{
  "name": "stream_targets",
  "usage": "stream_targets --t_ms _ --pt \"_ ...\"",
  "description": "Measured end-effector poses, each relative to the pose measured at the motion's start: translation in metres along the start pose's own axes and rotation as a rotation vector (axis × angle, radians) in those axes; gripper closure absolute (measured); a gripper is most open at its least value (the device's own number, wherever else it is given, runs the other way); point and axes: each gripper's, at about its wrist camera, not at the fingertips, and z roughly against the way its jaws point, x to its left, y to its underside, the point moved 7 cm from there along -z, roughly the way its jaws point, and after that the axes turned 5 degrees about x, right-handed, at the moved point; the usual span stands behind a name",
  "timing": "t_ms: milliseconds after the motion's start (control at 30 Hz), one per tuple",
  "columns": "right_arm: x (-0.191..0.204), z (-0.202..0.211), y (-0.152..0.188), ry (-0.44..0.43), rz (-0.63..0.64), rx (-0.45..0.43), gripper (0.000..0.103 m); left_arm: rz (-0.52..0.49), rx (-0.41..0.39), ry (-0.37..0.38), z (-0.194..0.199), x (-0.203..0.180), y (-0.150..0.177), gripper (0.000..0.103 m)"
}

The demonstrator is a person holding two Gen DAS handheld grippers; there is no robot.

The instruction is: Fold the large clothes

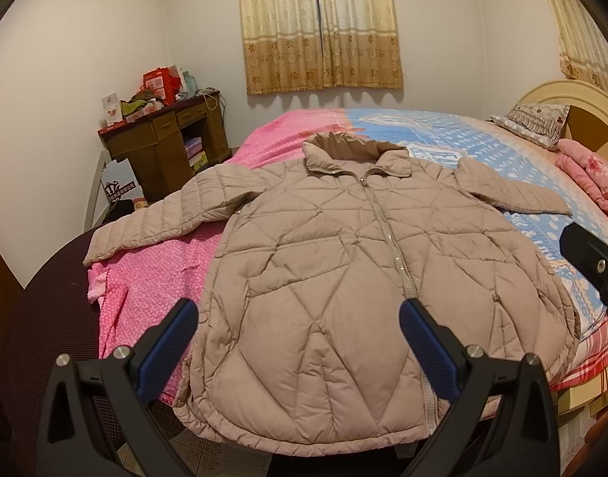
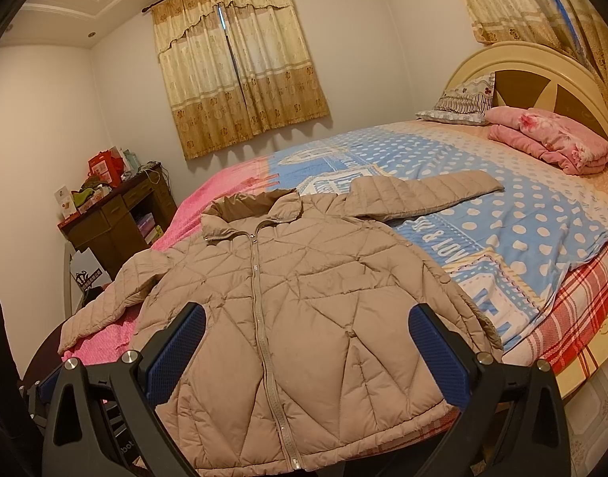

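I've got the jacket (image 1: 343, 278) laid flat on the bed (image 2: 522, 238), front up, zipped, collar toward the far wall, hem hanging a bit over the near edge. Both sleeves are spread out to the sides. My left gripper (image 1: 300, 342) hovers above the hem w/ jaws wide, nothing between them; right gripper (image 2: 307, 346) same, wide apart and empty, also above the lower part of the jacket.

Nothing's folded yet, so I figure step one is bringing the sleeves in across the chest. The left sleeve (image 1: 152, 218) runs off toward the desk (image 1: 164, 135) side; the right sleeve (image 2: 423, 190) lies on the blue spotted sheet. Best approach imo: go for each cuff, pinch only the top layers of padding, lift low and drag inward so the body doesn't shift. It's puffy fabric, prob slippery, so I'd close firmly and move slow. Watch the hem, since its overhang could pull the whole thing off the bed.
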Motion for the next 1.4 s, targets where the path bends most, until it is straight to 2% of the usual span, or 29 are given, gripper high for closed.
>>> stream_targets --t_ms 700,1033,1100,1267,1400 --pt "-0.001 -0.005 0.005 -0.003 -0.009 0.018 0.001 0.001 0.004 0.002 0.0 -0.001 0.002 0.0" --pt "-0.01 -0.029 0.009 -0.012 -0.042 0.076 0.001 -0.001 0.021 -0.009 -0.011 -0.001 0.007 0.0" --pt "-0.015 -0.038 0.009 -0.004 -0.049 0.091 0.001 0.005 0.031 0.003 -0.016 -0.001 0.009 0.0" --pt "-0.047 -0.064 0.0 0.014 -0.09 0.108 0.001 0.033 0.084 0.107 -0.042 0.0 0.015 0.0" --pt "-0.096 -0.079 -0.03 0.009 -0.153 0.041 0.001 0.049 0.138 0.062 -0.073 0.012 0.007 0.0"
